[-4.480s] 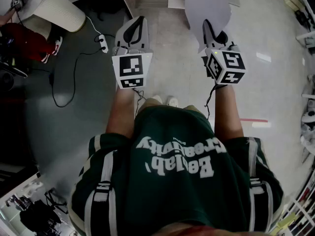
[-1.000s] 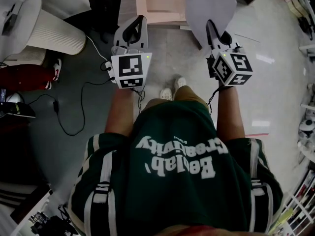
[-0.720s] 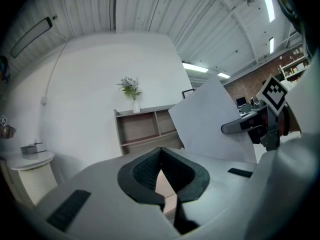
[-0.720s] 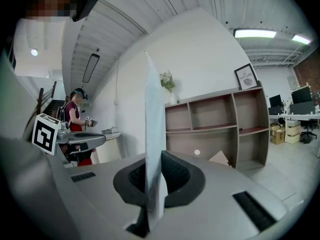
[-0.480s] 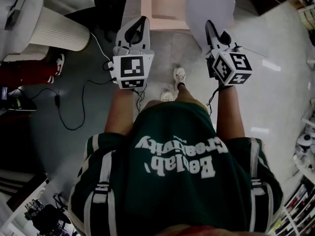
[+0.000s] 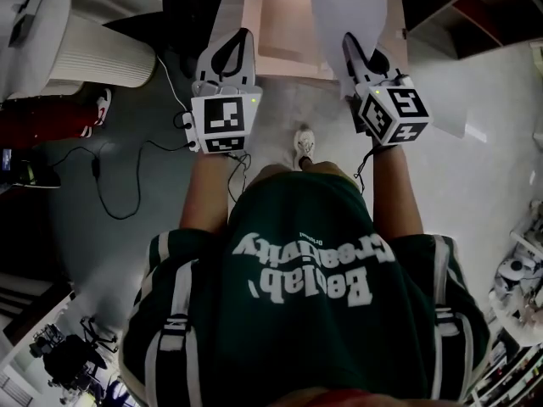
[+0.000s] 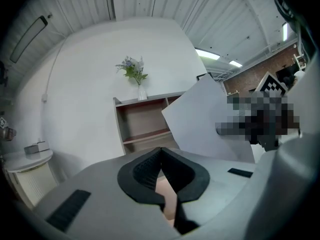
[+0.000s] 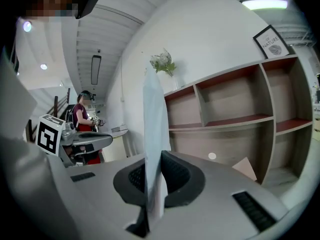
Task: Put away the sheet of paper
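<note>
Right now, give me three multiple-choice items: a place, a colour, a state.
1. The vase of flowers stands: A on the floor; B on top of the shelf unit; C on a chair.
2. The sheet of paper is: A white; B yellow; C green.
3. The right tool is: A open and empty; B shut on nothing; C shut on the sheet of paper.
B: it sits on the top board. A: it shows plain white. C: its jaws pinch it.

Probably a research lab staged as a home: corrugated ceiling (image 7: 150, 4) with strip lights (image 7: 207, 54), shelf unit (image 8: 240, 119) at twelve o'clock bearing a flower vase (image 7: 135, 76), floor cables (image 6: 127, 217) at nine o'clock.
</note>
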Demonstrator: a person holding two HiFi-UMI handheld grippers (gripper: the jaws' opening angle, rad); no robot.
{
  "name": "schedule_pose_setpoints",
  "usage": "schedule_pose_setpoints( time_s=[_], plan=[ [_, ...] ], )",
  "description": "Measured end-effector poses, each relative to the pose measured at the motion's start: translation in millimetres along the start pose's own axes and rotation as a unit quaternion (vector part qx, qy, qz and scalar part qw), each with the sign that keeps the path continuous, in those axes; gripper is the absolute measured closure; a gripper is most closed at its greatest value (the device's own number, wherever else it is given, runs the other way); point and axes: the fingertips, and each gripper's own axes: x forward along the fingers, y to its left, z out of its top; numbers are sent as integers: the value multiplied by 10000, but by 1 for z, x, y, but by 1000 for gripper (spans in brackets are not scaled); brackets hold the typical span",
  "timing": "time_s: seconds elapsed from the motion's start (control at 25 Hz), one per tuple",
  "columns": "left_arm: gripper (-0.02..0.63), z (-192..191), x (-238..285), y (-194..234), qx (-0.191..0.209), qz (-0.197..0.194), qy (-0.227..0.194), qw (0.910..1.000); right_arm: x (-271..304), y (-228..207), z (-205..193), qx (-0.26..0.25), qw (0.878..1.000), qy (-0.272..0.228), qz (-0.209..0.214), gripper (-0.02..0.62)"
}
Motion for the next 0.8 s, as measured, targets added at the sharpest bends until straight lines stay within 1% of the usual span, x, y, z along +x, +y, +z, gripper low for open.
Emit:
schedule_pose_setpoints(
  time_s=[0.12,0.28,0.48,0.64,0.8],
  plan=[
    [588,3,22,3,-1,94,38,9999,21,-9,4,-8,9997,86,226,561],
    [586,10,36,7,-33,250,99,9996,38,-13,10,17,9984,192,530,561],
    [588,-4,53,14,-26,380,236,9990,67,-16,-6,205,9956,342,848,561],
    [588,-17,58,26,-51,465,361,9982,89,-4,-19,339,9917,515,1131,561],
    [588,-29,62,39,-109,505,483,9975,108,17,-31,679,9848,672,1451,561]
  ],
)
